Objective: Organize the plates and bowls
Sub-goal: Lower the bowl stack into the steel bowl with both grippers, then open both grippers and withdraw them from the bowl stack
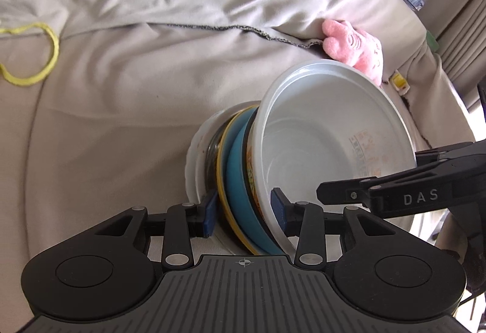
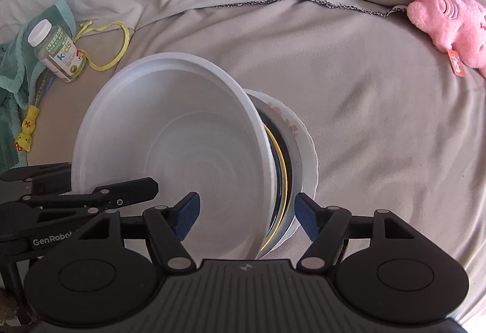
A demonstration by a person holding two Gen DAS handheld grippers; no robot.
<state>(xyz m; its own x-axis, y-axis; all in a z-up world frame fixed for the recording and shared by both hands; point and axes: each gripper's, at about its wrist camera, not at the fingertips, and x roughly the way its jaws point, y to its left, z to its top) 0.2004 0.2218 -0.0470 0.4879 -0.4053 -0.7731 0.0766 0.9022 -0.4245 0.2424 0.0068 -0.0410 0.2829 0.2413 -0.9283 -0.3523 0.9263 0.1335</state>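
A grey sheet [image 2: 349,84] covers the bed. On it the stack [image 1: 243,181] of plates and bowls stands on edge. The left gripper [image 1: 246,211] clamps the stack; the right gripper [image 2: 247,220] straddles it, pads apart. A pink toy [image 2: 443,20] lies beyond the stack.

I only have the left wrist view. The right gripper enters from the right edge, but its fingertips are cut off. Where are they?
Observer: The right gripper straddles the stack, with one finger inside the white bowl and the other outside the floral plate.
Operator: Is it clamping?
Observer: It looks not. The inner pad stands clear of the bowl's wall.
Operator: Anything beyond the yellow cord?
Observer: A bottle lies on a green cloth beside it.
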